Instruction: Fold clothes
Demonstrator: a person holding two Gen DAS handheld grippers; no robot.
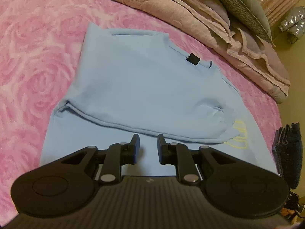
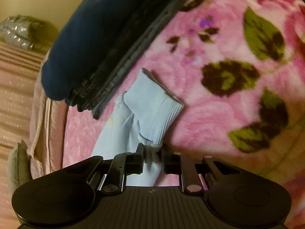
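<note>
One blue sweatshirt (image 1: 144,87), two hand-held grippers

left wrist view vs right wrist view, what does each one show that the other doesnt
Only the left wrist view shows the sweatshirt body laid flat and partly folded, with its black tag and yellow print, and the open, empty left gripper over it.

Only the right wrist view shows the right gripper shut on the sleeve just behind its ribbed cuff, and green leaves printed on the blanket.

Both show the pink blanket, the dark folded stack and the mauve bedding.
</note>
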